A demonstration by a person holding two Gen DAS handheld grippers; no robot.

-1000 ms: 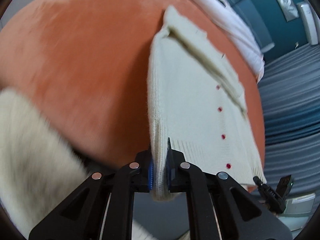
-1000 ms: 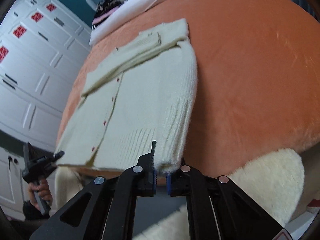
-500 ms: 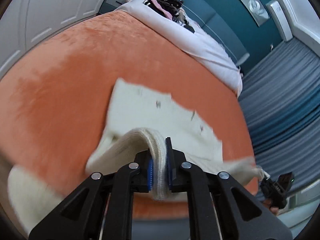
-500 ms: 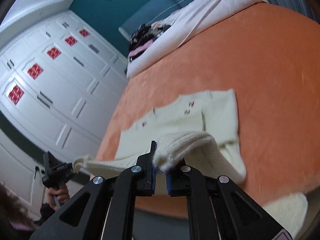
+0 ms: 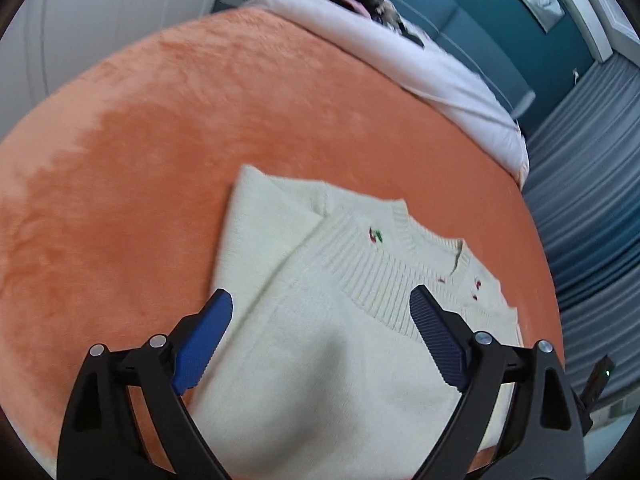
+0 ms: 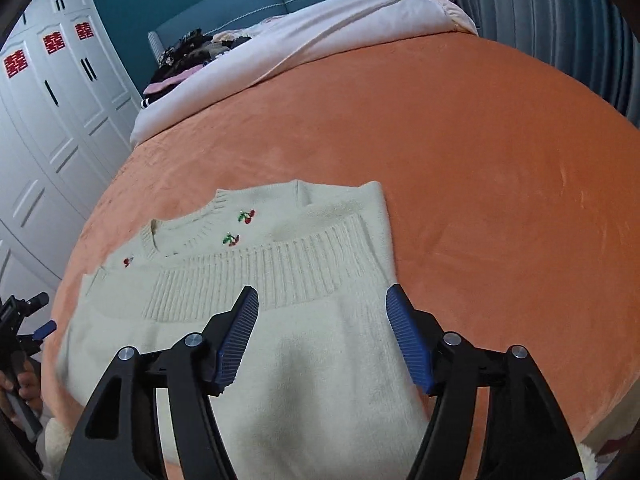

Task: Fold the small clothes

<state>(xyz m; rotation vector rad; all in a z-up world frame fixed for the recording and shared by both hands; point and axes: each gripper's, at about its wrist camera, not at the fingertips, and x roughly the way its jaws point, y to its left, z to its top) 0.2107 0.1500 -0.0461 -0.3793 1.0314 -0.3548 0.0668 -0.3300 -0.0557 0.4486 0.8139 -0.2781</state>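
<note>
Knitwear fills the bottom of both wrist views, and the near edge of the cream cardigan (image 6: 280,320) is hidden behind the black gripper frames, so where its fold ends toward the person cannot be seen. In the left view the cherry motifs near the neckline are smeared by blur; in the right view they read clearly as small red and green cherries.

The cardigan (image 5: 340,340) lies folded on the orange bed cover (image 6: 500,200), its ribbed hem band doubled up just below the neckline. The neckline points away from the person, toward the head of the bed, and the folded piece runs longer from side to side than front to back.

The left gripper (image 5: 322,338) hovers over the knit with its jaws opening, blue pads wide apart and nothing pinched between them. The right gripper (image 6: 322,338) likewise has its jaws opening above the fabric, gripping nothing.

Farther up the bed a white quilt (image 6: 320,40) lies bunched, with a heap of dark clothes (image 6: 192,52) beside it. White wardrobe doors (image 6: 60,100) stand to one side, grey curtains (image 5: 592,200) to the other.
</note>
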